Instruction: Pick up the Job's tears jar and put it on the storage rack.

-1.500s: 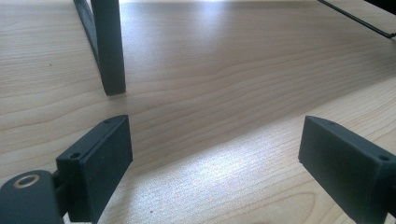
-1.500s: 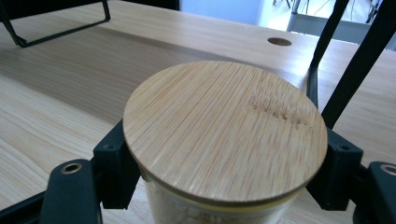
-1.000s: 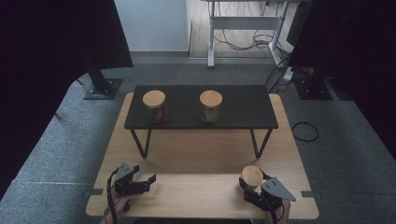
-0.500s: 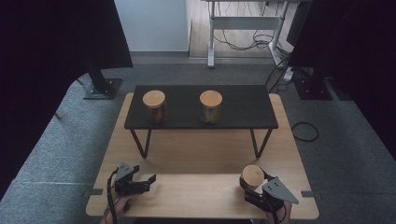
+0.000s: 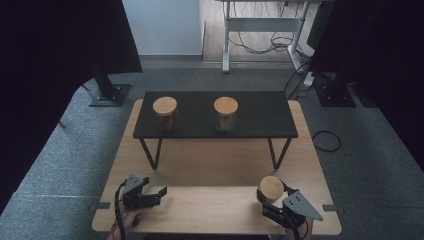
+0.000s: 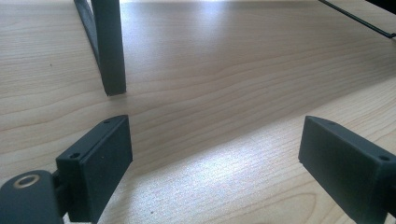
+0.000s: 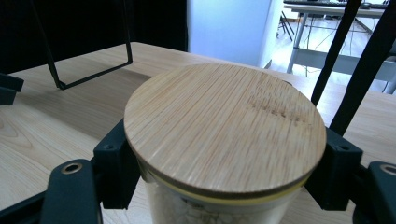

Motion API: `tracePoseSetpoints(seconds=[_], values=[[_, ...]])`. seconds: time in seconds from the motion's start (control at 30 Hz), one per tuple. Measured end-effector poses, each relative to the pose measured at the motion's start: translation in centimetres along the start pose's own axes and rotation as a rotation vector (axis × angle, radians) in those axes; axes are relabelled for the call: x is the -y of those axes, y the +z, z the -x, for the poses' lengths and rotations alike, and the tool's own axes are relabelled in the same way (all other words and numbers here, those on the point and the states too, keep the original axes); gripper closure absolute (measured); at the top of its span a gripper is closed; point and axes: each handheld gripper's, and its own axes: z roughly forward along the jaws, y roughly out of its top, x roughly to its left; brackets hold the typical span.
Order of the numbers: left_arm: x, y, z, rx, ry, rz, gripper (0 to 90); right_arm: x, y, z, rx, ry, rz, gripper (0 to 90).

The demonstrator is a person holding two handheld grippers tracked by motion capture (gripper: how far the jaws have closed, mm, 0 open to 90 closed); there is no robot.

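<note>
Looking from the high view: the right hand-held gripper (image 5: 272, 202) clamps a jar (image 5: 271, 188) with a wooden lid at the bench's (image 5: 210, 165) near right corner; the left hand-held gripper (image 5: 156, 196) rests at the near left, likely kept clear.
Raised shelf (image 5: 260, 112): two more lidded jars (image 5: 165, 113) (image 5: 226, 114) stand apart on it, probably where the held one belongs.
Left gripper view: jaws wide apart, nothing between them, over bare bench (image 6: 224, 70).
Right gripper view: jaws pressed on the glass just under the lid (image 7: 224, 126); pale contents, kind unclear.
</note>
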Motion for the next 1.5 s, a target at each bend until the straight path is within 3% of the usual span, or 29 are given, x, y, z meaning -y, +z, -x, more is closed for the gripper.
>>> tracePoseSetpoints(seconds=[0.83, 1.5], values=[[0.0, 0.0, 0.0, -0.003, -0.001, 0.000, 9.1, -2.1, -1.2, -1.0, -0.031, -0.041, 0.054, 24.8], [0.0, 0.0, 0.0, 0.000, -0.001, -0.002, 9.1, -3.4, -1.6, -0.8, -0.027, -0.035, 0.091, 24.8]])
